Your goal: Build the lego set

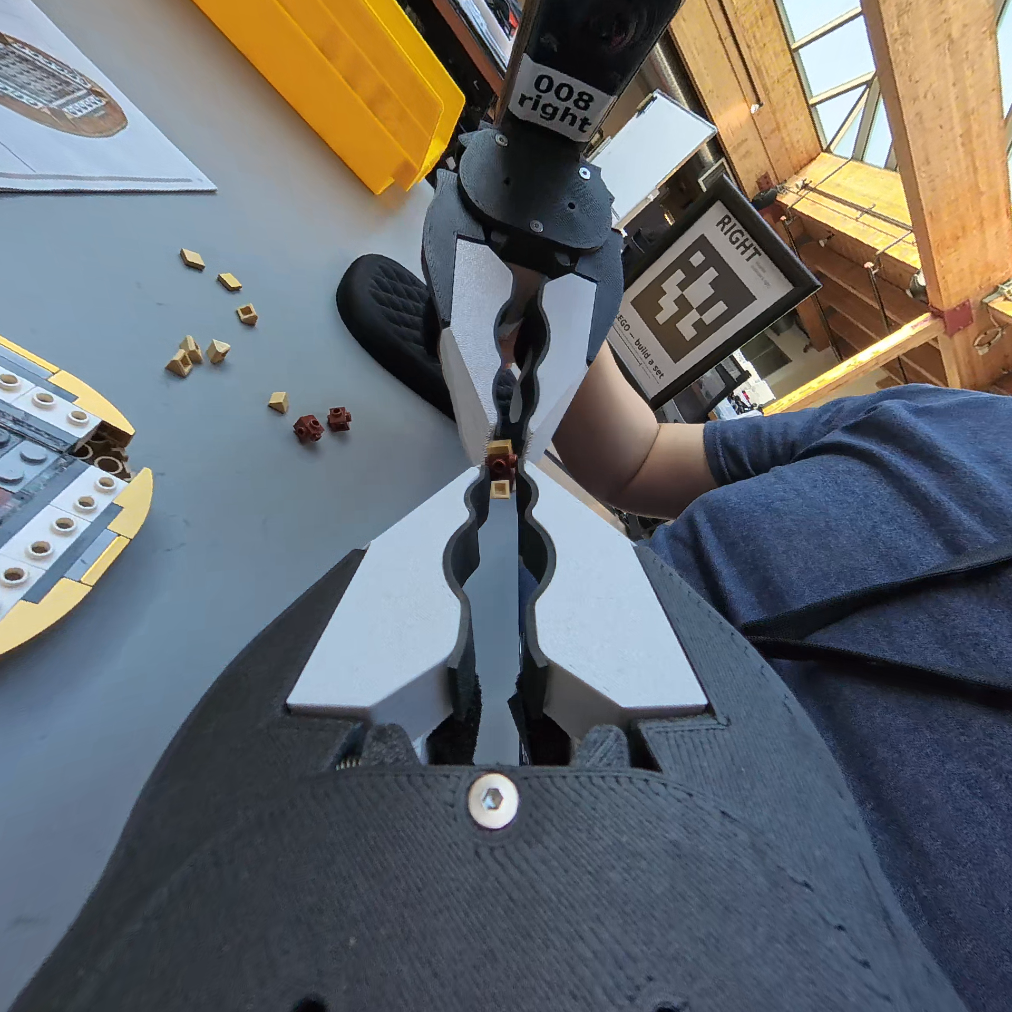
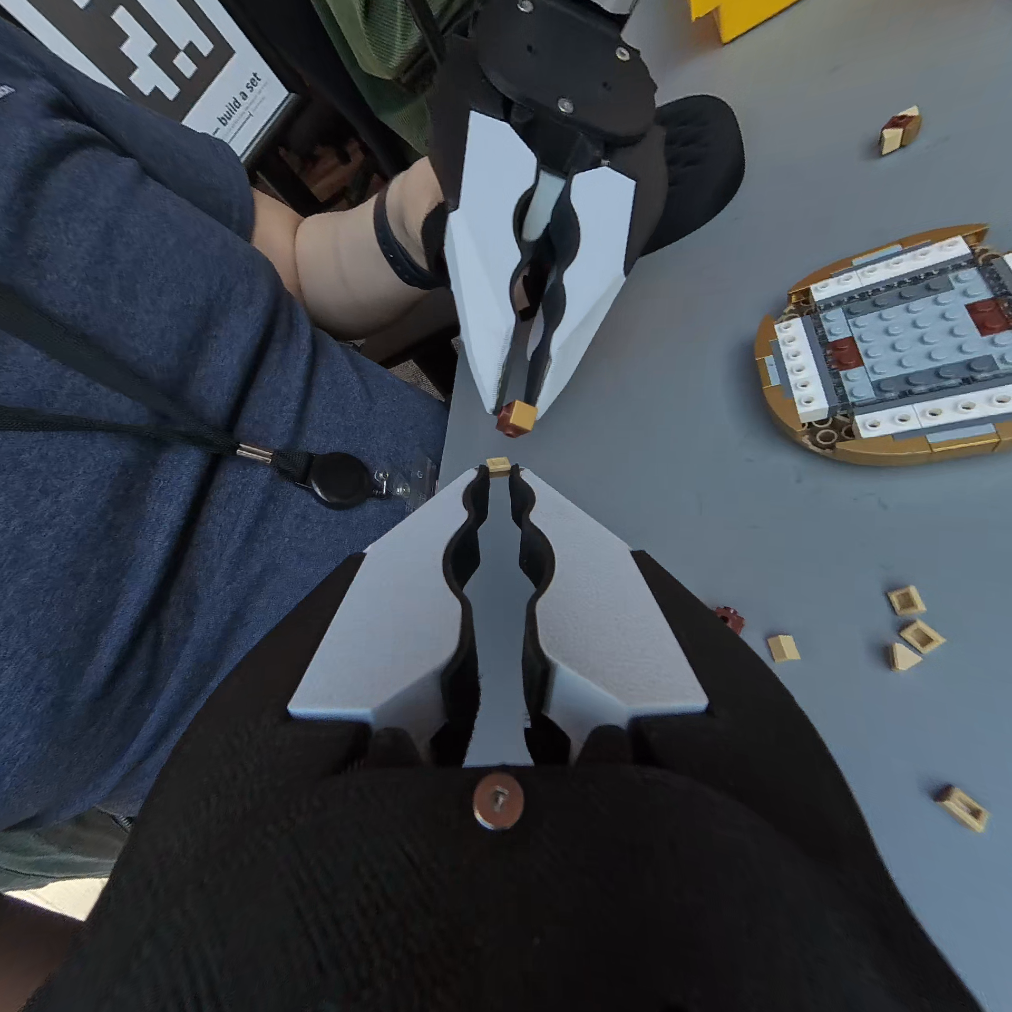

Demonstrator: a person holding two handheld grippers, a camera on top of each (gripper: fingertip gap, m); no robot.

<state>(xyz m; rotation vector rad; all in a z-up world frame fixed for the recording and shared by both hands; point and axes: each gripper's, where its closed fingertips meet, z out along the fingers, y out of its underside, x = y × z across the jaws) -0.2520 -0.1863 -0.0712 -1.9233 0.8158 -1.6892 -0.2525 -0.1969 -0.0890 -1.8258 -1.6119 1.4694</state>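
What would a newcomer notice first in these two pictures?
First, the two tools meeting tip to tip in the middle of each view: the left tool grips a brown-and-tan piece, and the right tool grips a small tan piece. Next, the half-built oval model with its gold rim lies on the grey table, with loose tan pieces scattered near it.

Desk: grey desk (image 1: 230, 230), matte top.
Ceiling: timber beams (image 1: 898, 164) around bright skylights (image 1: 821, 60).
Light: daylight from above.
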